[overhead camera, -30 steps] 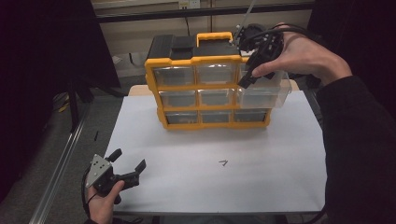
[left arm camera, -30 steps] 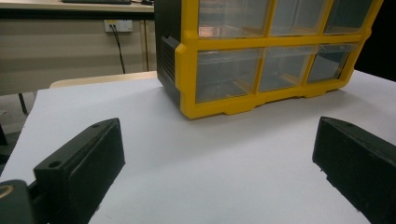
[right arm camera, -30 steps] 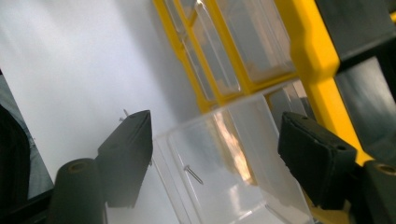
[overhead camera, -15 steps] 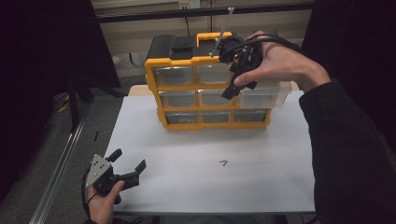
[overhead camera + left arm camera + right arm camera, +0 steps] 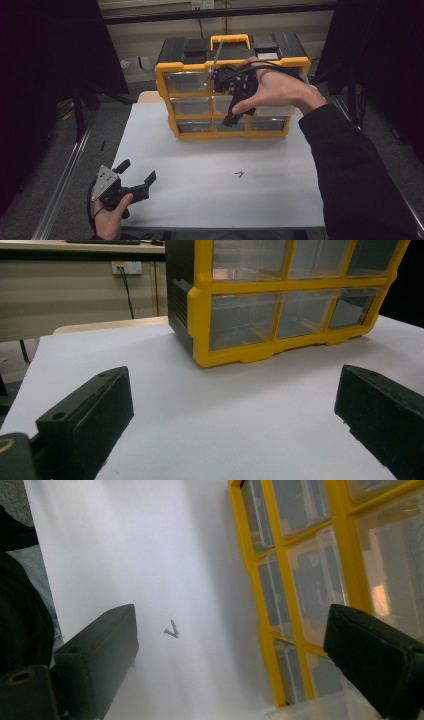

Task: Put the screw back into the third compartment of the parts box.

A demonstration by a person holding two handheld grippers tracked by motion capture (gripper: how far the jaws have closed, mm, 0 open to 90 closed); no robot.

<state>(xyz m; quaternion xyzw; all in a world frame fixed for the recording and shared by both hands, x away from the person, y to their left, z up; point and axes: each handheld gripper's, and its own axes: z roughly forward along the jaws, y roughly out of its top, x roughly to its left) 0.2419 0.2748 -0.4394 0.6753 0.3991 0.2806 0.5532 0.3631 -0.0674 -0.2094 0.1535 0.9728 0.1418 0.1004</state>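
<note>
The white table [image 5: 220,200] is carrying everything here, its pale top stretching from the person's side to the back edge. Standing upright at the back of it is the yellow cabinet [image 5: 165,100], its three rows of clear drawers facing the person and a black top with a yellow handle [image 5: 230,39] sitting above them. One drawer [image 5: 272,110] at the right end of the middle row is sticking out from the front, though the hand in front is hiding how far. The person's right arm, in a dark sleeve [image 5: 350,170], is reaching across the table to the cabinet's front. The right gripper [image 5: 235,107] is hanging before the middle drawers (jaws pointing down toward the table), and its jaws have just been opening; they are standing wide apart with nothing between them. The left gripper [image 5: 136,171] is resting low at the near left corner of the table, well apart from the cabinet, its jaws spread wide and holding nothing. Two small screws [image 5: 239,174] are lying on the bare tabletop, touching in a V shape, near the middle and in front of the cabinet.
</note>
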